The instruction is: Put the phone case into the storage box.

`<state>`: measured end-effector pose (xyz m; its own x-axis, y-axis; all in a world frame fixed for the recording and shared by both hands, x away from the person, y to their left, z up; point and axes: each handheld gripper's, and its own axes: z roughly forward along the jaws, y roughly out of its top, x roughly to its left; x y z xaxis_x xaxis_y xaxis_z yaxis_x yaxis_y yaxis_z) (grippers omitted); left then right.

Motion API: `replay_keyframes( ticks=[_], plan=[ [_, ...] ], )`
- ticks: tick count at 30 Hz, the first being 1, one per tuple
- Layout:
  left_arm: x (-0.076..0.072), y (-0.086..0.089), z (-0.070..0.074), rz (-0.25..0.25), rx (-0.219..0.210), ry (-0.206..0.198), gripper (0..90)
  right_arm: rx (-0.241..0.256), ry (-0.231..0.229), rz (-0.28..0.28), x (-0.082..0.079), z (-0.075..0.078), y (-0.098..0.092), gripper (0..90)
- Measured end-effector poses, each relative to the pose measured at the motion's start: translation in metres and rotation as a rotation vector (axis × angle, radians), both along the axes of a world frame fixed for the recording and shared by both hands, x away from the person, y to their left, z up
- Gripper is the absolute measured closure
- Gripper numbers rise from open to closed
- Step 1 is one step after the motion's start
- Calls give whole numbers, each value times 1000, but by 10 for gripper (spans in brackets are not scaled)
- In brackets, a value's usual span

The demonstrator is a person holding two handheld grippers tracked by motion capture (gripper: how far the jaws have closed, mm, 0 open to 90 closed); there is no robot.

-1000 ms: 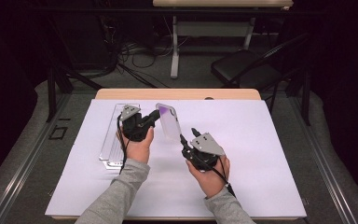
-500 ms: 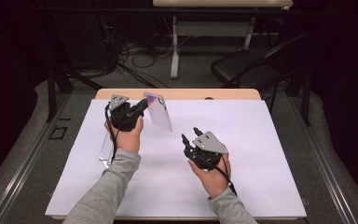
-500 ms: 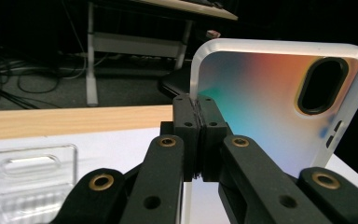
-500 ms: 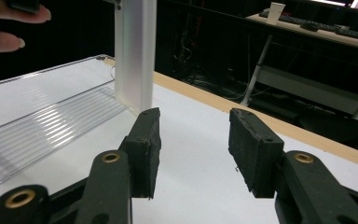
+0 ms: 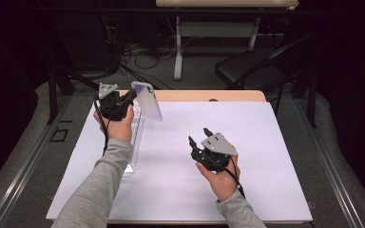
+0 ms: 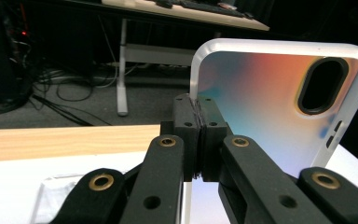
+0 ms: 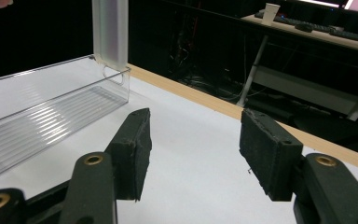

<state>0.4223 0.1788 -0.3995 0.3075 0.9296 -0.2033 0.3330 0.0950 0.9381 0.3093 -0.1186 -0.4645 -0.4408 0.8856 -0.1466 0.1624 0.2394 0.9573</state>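
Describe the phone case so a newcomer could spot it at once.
Start at the white sheet covering the table, then go to its far left corner, where a clear tray lies. The phone case is held in the air there, pinched by its edge in the left gripper. It alone has a pastel back and a dark oval camera hole.

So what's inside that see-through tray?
The clear tray shows just its ribbed bottom in the right gripper view. In the high view the person's left forearm covers part of it, so that part stays unknown.
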Motion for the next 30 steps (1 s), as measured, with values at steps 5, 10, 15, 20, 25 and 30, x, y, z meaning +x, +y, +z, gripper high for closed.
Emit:
replay_keyframes(
  ticks=[5, 10, 15, 20, 25, 30],
  plan=[
    [7, 9, 8, 24, 3, -16, 890, 11, 13, -16, 1, 0, -5, 399],
    [13, 17, 15, 46, 16, -23, 890, 11, 4, -16, 2, 0, -8, 369],
    [16, 23, 19, 66, 20, -30, 890, 15, 9, -15, 4, -1, -10, 342],
    [19, 30, 20, 85, 19, -27, 890, 10, 11, -5, 4, -1, -9, 322],
    [22, 35, 19, 99, 27, -24, 890, 8, 12, -4, 4, -2, -7, 305],
    [23, 38, 18, 107, 32, -24, 890, -4, 12, -7, 4, -3, -7, 283]
  ],
)
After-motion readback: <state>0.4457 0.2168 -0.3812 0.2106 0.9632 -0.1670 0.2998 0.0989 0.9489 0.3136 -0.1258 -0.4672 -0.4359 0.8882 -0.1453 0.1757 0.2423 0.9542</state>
